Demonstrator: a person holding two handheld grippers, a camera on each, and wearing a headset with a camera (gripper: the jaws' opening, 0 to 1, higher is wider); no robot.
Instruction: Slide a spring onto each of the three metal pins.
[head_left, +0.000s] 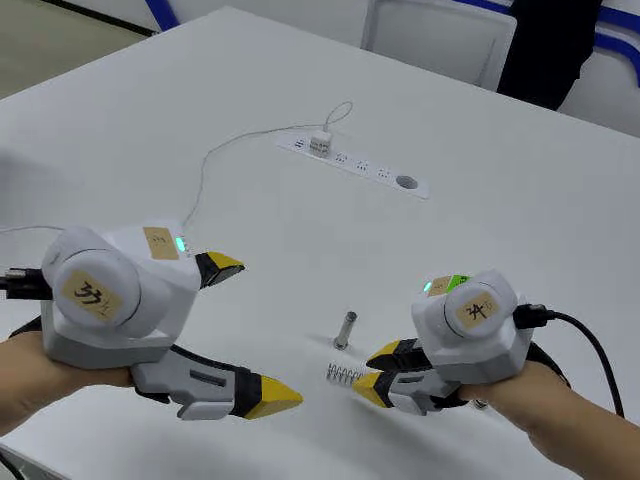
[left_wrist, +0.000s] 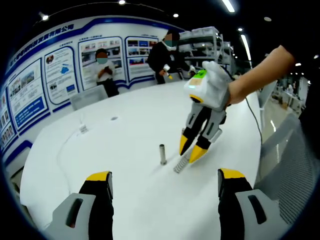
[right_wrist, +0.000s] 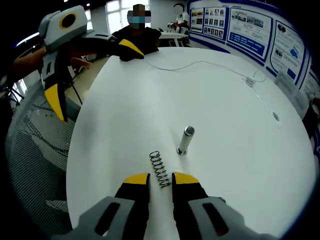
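Note:
One short metal pin (head_left: 345, 328) stands upright on the white table (head_left: 250, 120); it also appears as the pin (left_wrist: 162, 154) and pin (right_wrist: 185, 140). A small coil spring (head_left: 343, 374) lies flat just in front of it. My right gripper (head_left: 372, 370) is low over the table, its yellow tips a narrow gap apart, with the near end of the spring (right_wrist: 159, 167) lying between them. I cannot see the jaws pressing on it. From the left gripper view the right gripper (left_wrist: 191, 149) hovers over the spring (left_wrist: 181, 163). My left gripper (head_left: 250, 332) is held wide open to the left, with nothing in it.
A white power strip (head_left: 352, 163) with a plug (head_left: 320, 143) and thin cable lies farther back on the table. A chair (head_left: 440, 35) stands behind the far edge. People (left_wrist: 105, 67) stand beyond the table. The near table edge runs below my hands.

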